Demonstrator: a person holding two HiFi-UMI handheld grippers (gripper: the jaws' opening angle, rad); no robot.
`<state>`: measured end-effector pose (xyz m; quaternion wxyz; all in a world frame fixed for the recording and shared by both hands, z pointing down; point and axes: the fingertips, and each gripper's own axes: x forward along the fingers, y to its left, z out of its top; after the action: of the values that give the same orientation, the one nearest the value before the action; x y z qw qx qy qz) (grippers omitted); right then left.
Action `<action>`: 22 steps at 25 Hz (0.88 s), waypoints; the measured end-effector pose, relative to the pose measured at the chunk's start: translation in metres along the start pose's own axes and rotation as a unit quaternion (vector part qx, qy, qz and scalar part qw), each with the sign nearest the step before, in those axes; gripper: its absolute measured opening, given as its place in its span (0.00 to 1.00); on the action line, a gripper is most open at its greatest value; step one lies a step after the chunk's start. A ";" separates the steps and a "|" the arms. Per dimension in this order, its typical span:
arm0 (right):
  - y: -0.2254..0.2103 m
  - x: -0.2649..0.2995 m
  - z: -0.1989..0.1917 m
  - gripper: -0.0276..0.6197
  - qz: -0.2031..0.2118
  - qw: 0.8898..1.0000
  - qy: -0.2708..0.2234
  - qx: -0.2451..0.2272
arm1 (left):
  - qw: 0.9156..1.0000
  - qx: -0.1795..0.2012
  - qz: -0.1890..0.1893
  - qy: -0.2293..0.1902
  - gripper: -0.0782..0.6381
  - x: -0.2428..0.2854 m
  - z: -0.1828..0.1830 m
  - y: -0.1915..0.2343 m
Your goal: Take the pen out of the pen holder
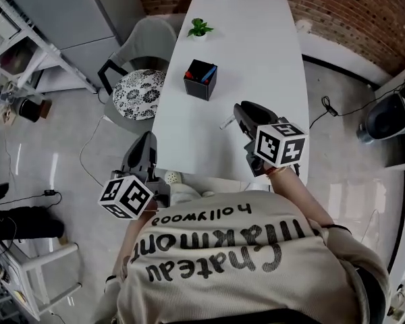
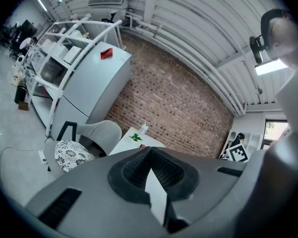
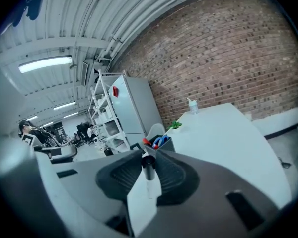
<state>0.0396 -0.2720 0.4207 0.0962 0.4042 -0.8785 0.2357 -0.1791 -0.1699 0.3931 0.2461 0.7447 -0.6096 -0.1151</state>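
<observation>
Right gripper view shows your right gripper [image 3: 148, 156] clenched on a dark pen [image 3: 148, 168], clear of the pen holder [image 3: 162, 143] standing farther up the table [image 3: 223, 133]; your left gripper [image 2: 151, 151], closed on nothing, hangs beside the table's edge, probably just keeping clear

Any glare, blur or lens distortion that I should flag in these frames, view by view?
Head view: even light, sharp, with pale glare streaks on the glossy grey floor. Left gripper view: strong fisheye bending, dark corners, the oblong ceiling lamp nearly blown out. Right gripper view: the red brick wall bows likewise, and the right tool near the lens looks soft.
</observation>
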 end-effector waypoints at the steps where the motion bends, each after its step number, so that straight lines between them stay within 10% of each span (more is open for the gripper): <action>1: 0.005 0.000 -0.002 0.18 0.006 1.000 0.001 -0.003 | 1.000 0.003 0.004 0.002 0.11 -0.001 -0.002 -0.002; 22: 0.061 0.004 0.004 0.18 0.051 0.997 -0.022 -0.062 | 0.999 0.031 0.041 -0.019 0.11 -0.037 0.006 -0.006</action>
<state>-0.0088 -0.2420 0.3979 0.0891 0.3569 -0.9130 0.1766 -0.1854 -0.1343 0.3804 0.2162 0.7239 -0.6475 -0.1001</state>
